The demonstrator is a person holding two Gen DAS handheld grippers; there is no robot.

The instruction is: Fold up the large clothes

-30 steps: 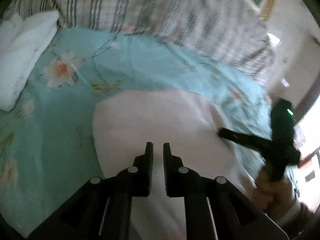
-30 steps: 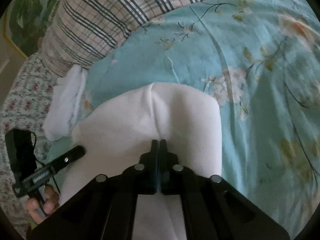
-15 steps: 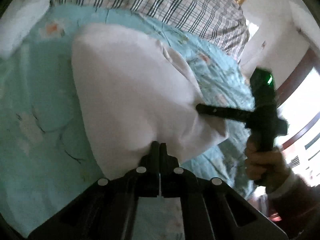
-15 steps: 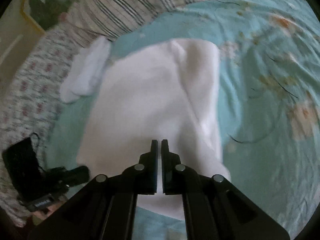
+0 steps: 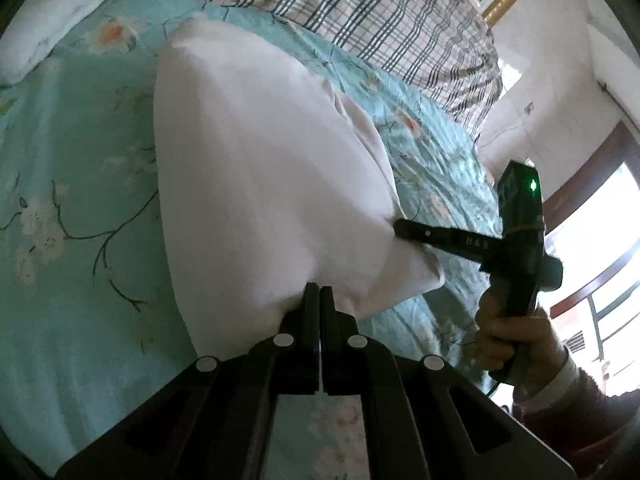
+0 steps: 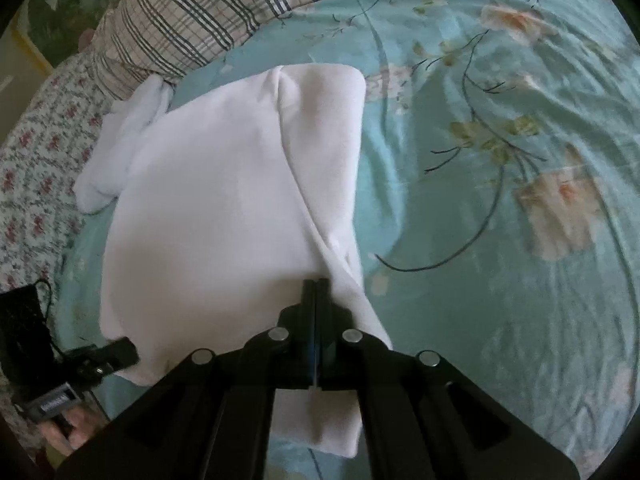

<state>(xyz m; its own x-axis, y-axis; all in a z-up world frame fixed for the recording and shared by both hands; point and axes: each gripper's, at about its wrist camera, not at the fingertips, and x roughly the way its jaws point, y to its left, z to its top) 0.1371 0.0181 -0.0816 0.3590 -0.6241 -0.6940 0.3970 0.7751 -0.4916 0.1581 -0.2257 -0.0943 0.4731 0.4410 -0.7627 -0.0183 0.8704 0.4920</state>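
Left gripper point(image 5: 319, 292): jaws pressed together, pinching the near edge of the white garment point(image 5: 260, 168). Cloth bunches right at the fingertips and hangs past them on the left side.

Right gripper point(image 6: 316, 286): jaws also pressed together, clamped on the garment's point(image 6: 224, 216) near edge. A flap of cloth drapes down under the gripper body. From the left wrist view the right gripper point(image 5: 400, 227) comes in from the right, fingertips buried in the garment's right corner; green light lit on its body, held by the right hand point(image 5: 508, 336). From the right wrist view the left gripper point(image 6: 124, 350) shows at lower left, its tip touching the garment's left corner.

Garment: held along its near edge by both grippers, stretching away from them over the teal flowered bedspread point(image 6: 500, 160). Whether the middle is lifted or lying on the bed, cannot tell. A lengthwise fold line runs down the right side, with a narrower layer lying beside the main panel. Far edge looks squared off, near the far side of the bedspread.

Beyond that: a smaller white cloth point(image 6: 120, 148) lies just beside the garment's far left corner, up against a plaid blanket point(image 6: 192, 16) along the back. A floral sheet point(image 6: 36, 152) is at far left.
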